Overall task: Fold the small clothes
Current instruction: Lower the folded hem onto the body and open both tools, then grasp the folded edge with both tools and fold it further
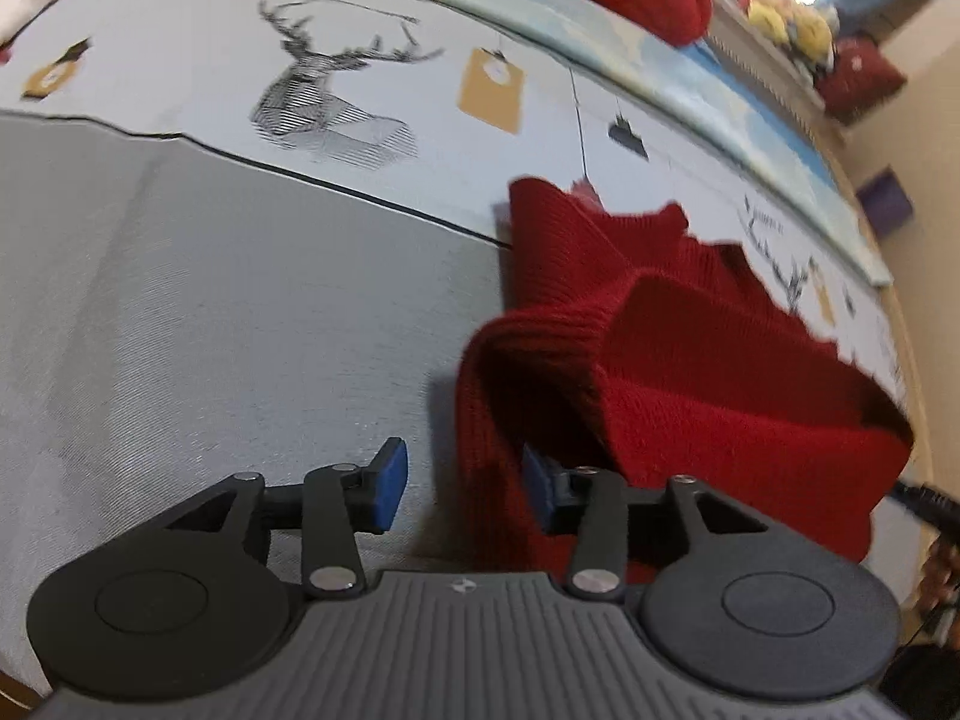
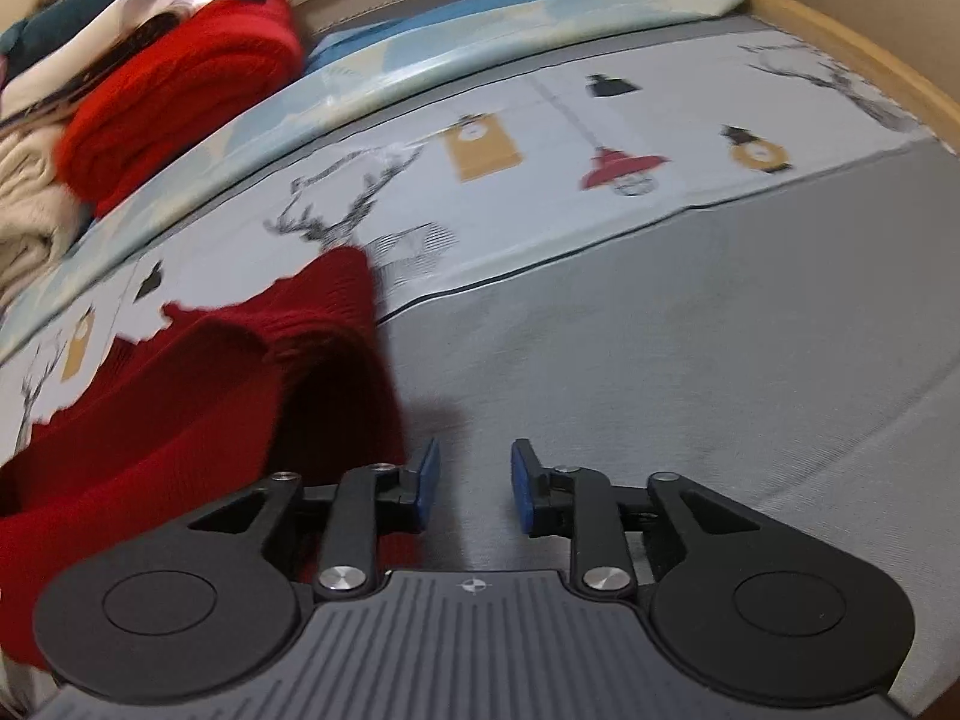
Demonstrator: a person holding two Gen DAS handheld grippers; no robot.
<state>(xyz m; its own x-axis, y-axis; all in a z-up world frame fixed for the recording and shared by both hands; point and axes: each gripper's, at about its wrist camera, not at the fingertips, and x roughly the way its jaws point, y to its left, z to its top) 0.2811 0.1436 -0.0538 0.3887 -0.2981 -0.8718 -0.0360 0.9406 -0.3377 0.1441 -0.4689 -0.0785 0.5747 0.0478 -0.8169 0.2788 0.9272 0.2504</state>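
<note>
A bed (image 2: 690, 324) fills both views, grey sheet near me and a pale band printed with deer and lamps beyond it, a blue quilt edge (image 2: 420, 66) behind that. The red sweater (image 1: 690, 372) lies folded over itself on the sheet, between my two hands, with one thick fold doubled on top. My left gripper (image 1: 465, 483) stands parted, nothing pinched; a ribbed edge of the sweater hangs close by its right pad, and I cannot tell whether they touch. My right gripper (image 2: 474, 483) is parted too, over bare sheet, with the sweater just beside its left pad. I judge that a fold has just been laid and let go; the next move calls for a fresh grip on an edge or a smoothing pass, low and gentle so the knit does not spring open. Only the right view shows the pile of clothes (image 2: 138, 90) at the far side, red knit on cream; only the left shows the shelf of yellow toys (image 1: 792, 24).
</note>
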